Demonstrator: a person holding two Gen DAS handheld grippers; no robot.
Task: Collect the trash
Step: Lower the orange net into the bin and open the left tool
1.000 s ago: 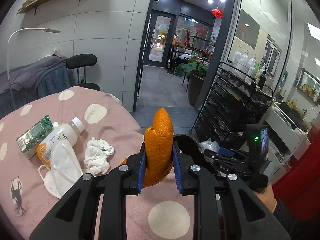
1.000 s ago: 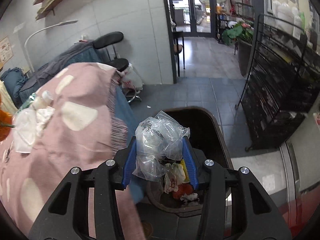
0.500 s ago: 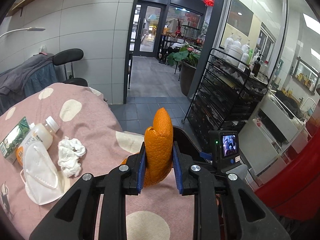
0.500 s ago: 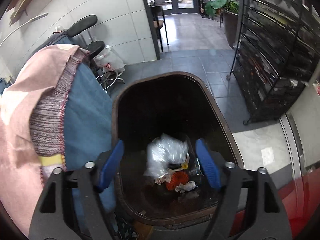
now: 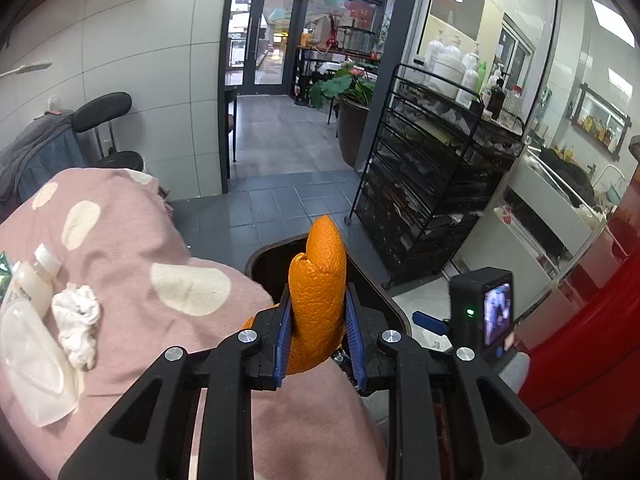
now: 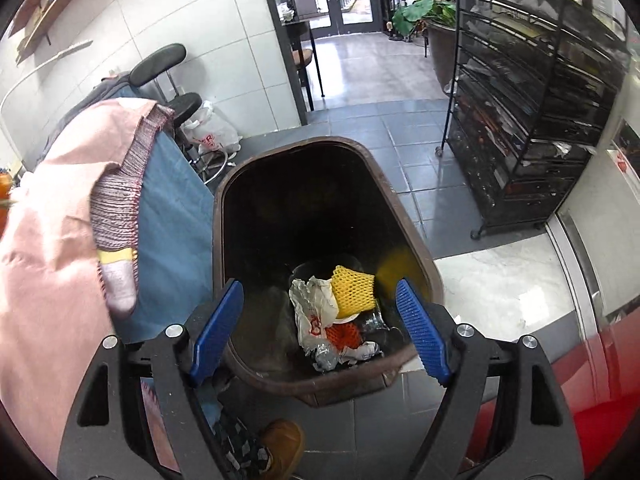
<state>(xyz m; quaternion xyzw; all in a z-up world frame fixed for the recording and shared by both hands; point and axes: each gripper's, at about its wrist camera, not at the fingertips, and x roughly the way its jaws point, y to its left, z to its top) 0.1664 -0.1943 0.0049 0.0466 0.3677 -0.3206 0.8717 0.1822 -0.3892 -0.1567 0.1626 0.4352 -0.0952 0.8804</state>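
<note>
My left gripper is shut on an orange peel and holds it upright over the edge of the pink spotted cloth, just before the dark brown trash bin. My right gripper is open and empty above the bin. Inside the bin lie a crumpled wrapper, yellow foam netting and other scraps. On the cloth at left lie a crumpled tissue, a white face mask and a small bottle.
A black wire rack stands right of the bin on the tiled floor. A red surface is at the far right. A black stool and a plastic bag stand beyond the table. My shoe is below the bin.
My right gripper opened and the clear plastic bag dropped into the bin. My left gripper carried the orange peel right, toward the bin.
</note>
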